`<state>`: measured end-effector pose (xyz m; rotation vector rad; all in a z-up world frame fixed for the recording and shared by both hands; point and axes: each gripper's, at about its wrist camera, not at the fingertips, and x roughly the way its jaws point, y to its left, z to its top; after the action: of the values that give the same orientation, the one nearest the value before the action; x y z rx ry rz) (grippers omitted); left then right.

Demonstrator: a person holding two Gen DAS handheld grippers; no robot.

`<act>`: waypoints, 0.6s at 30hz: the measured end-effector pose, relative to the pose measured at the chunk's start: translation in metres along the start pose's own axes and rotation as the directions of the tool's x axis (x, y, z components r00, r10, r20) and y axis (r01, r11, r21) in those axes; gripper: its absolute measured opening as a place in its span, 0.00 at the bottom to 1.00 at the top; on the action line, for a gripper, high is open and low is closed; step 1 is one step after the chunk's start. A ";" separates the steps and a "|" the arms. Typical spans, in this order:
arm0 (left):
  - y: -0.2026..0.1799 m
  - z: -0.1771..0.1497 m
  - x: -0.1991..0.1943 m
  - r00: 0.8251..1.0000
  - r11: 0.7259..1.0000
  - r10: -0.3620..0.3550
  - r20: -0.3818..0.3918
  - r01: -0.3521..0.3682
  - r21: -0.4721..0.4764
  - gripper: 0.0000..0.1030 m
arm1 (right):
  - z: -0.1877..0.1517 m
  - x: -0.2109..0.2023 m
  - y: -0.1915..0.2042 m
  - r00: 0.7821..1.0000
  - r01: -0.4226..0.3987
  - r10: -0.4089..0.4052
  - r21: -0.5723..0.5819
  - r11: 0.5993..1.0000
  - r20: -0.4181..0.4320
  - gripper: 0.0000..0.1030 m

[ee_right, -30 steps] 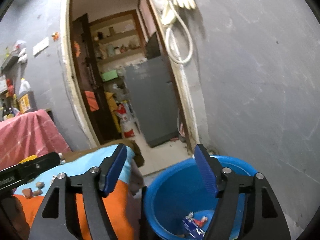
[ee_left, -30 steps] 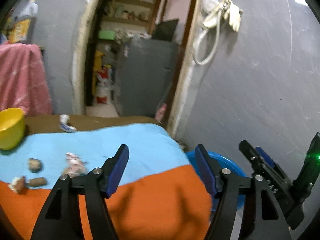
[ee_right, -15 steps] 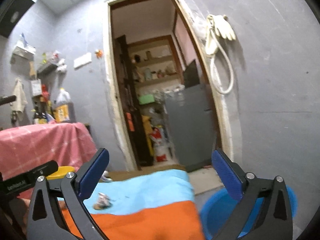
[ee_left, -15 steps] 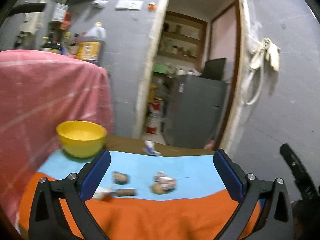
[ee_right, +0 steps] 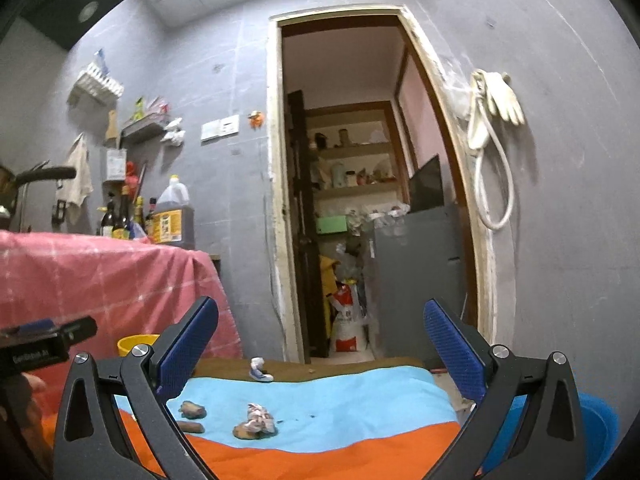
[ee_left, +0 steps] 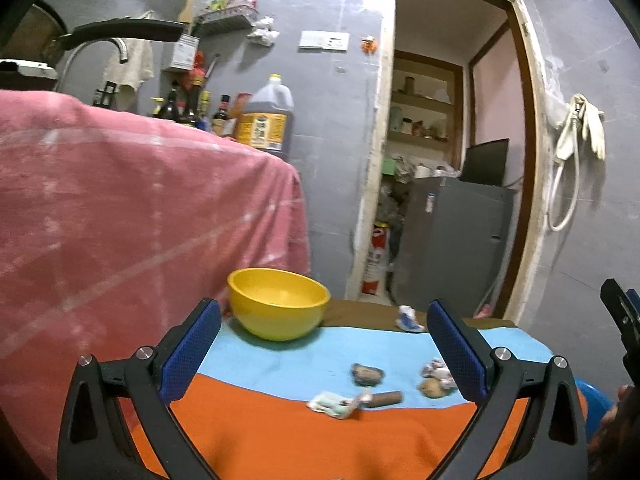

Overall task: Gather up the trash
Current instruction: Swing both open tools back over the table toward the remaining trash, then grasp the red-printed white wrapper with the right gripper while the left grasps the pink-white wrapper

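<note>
Both your claws, left gripper (ee_left: pixel 324 356) and right gripper (ee_right: pixel 320 354), are wide open w/ nothing held, approx. five trash bits (ee_left: pixel 366 374) left at 12 o'clock on the cloth (ee_left: pixel 280 360), blue bin (ee_right: pixel 600 428) at 4.

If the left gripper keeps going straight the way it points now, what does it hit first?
Probably the yellow bowl. The left gripper is open and empty, aimed slightly down over the table cloth, and the bowl stands nearest its centre line. The scraps lie lower and to the right. Depth is uncertain.
</note>
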<state>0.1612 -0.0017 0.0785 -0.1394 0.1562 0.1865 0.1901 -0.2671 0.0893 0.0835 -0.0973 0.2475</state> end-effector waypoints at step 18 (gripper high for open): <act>0.030 -0.022 0.031 0.993 1.000 0.009 -0.118 -0.011 -0.016 0.98 | -0.041 0.054 0.043 0.973 -0.069 0.038 -0.129 0.989 -0.229 1.00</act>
<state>0.1823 0.0294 0.0485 -0.1663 0.2732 0.1900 0.2347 -0.2092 0.0578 -0.0836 0.1104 0.3024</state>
